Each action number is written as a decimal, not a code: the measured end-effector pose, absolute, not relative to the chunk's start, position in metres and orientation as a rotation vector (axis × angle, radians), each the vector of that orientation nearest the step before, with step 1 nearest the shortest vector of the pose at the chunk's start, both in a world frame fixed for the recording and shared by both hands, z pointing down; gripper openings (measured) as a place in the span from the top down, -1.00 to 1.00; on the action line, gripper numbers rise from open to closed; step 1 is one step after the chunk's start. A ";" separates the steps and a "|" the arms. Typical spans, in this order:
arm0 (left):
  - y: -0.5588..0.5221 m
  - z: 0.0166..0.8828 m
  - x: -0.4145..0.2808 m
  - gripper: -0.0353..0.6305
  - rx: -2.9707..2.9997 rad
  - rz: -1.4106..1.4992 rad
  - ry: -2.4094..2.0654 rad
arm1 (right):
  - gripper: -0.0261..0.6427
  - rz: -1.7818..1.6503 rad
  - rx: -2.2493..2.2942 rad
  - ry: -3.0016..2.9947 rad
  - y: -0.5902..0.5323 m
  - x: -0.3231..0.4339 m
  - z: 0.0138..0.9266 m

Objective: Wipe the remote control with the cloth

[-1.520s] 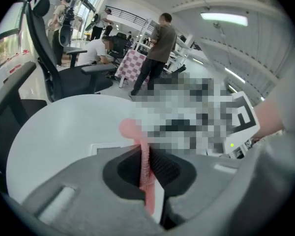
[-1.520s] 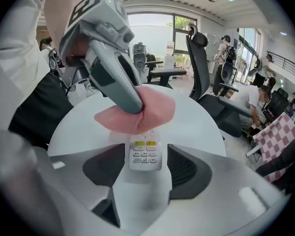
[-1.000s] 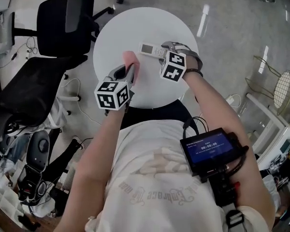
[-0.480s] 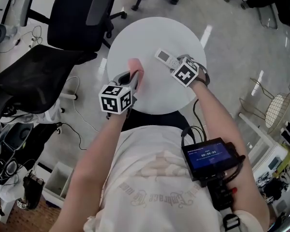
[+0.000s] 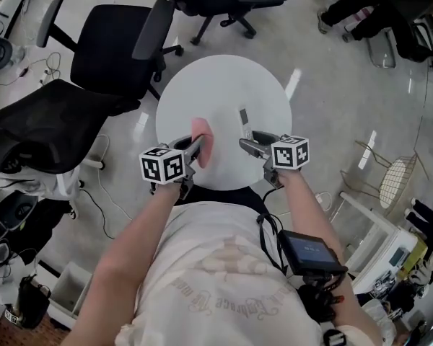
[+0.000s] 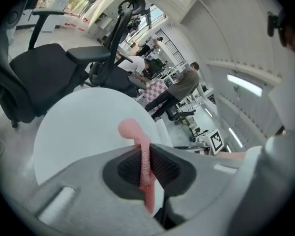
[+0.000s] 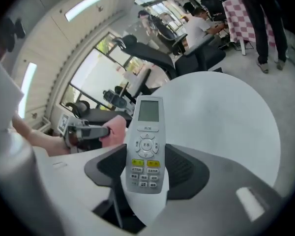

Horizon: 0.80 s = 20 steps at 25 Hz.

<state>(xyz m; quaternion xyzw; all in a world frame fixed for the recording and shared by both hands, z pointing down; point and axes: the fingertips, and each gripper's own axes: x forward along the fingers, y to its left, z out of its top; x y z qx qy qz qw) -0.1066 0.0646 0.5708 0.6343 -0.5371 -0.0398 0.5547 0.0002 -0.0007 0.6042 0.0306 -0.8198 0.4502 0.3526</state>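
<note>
Remote control (image 7: 145, 146): near end clamped in your right gripper's (image 5: 254, 144) fingers (image 7: 187, 168), screen end pointing far over the round surface (image 5: 224, 78). Cloth (image 6: 140, 146): pinched in your left gripper's (image 5: 191, 148) fingers, just left. Risk: wiping pressure on the free end may lever it loose; the cloth may slip.

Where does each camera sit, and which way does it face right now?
Head view: on the head, looking steeply down at the table; both forearms, left gripper, right gripper show.
Left gripper view: on that gripper, looking along jaws shut on the cloth, toward a chair; right forearm shows.
Right gripper view: on that gripper, looking along jaws shut on the remote; left forearm shows.
Shared: all see the table; each gripper view sees the other gripper.
</note>
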 end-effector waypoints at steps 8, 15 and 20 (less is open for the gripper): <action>0.036 0.500 -0.069 0.82 1.594 -0.427 -1.006 | 0.16 1.519 -0.023 -2.531 -0.020 -0.018 0.496; 0.018 0.462 -0.043 0.82 1.711 -0.417 -0.885 | 0.16 1.686 -0.019 -2.700 -0.038 -0.023 0.452; 0.010 0.438 -0.025 0.82 1.796 -0.415 -0.808 | 0.16 1.792 0.008 -2.759 -0.039 -0.021 0.449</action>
